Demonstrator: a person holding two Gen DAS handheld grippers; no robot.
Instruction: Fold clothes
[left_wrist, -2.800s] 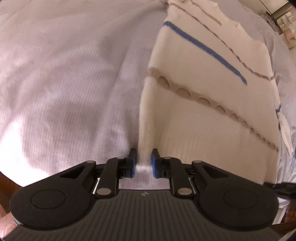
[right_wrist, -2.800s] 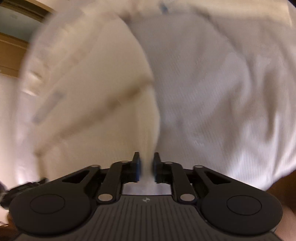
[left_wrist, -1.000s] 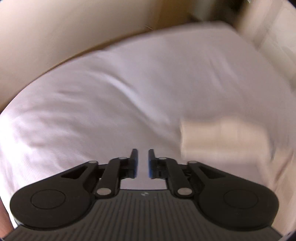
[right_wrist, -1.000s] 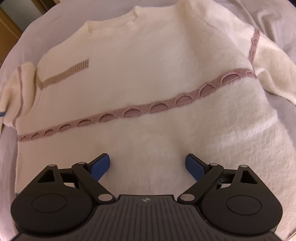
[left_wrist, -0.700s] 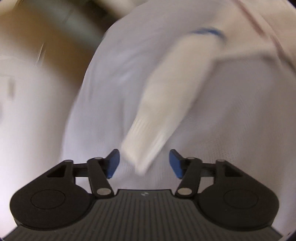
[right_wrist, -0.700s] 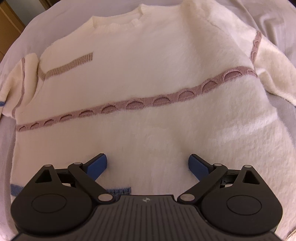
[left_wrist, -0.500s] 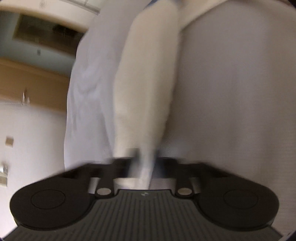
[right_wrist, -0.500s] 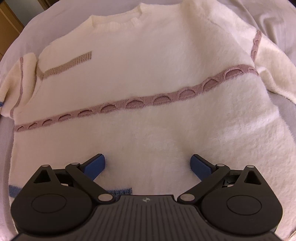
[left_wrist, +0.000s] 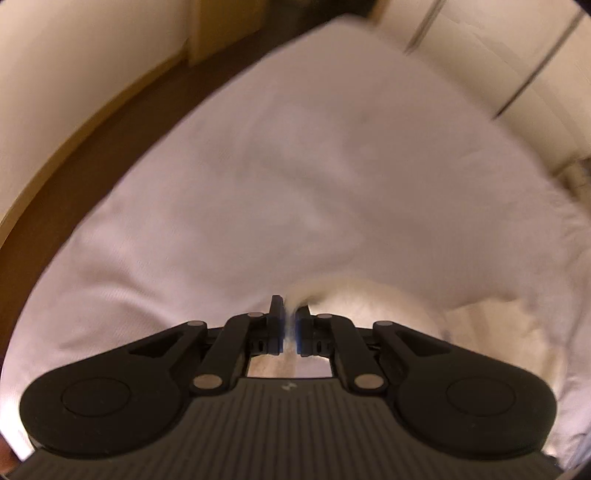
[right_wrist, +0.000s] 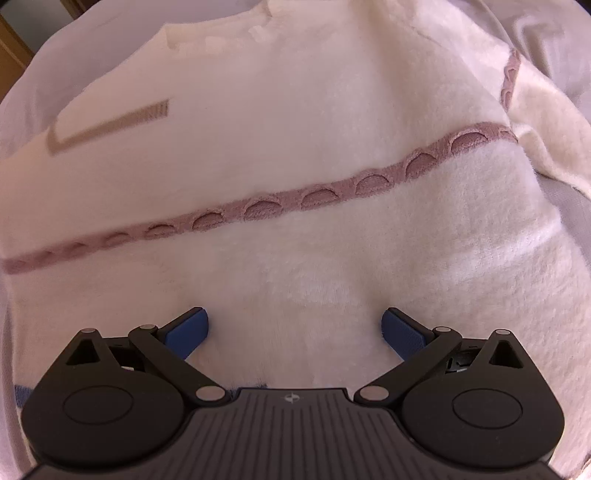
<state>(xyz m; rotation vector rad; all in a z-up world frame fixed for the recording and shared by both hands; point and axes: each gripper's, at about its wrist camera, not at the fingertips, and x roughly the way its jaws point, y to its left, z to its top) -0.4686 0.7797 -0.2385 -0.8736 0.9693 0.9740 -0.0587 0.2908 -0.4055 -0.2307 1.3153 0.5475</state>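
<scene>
Bed: pale sheet (left_wrist: 295, 177) under everything.
Left tool (left_wrist: 290, 325): pinched narrow on 1 cream sleeve (left_wrist: 354, 299), lifted off the sheet.
Sweater (right_wrist: 295, 166): spread flat on the bed, neck away.
Right tool (right_wrist: 293, 328): wide, empty, above the hem.
Handling: likely light, soft, floppy; grip edges.

No readable text shows, though the left wrist view is blurred.
</scene>
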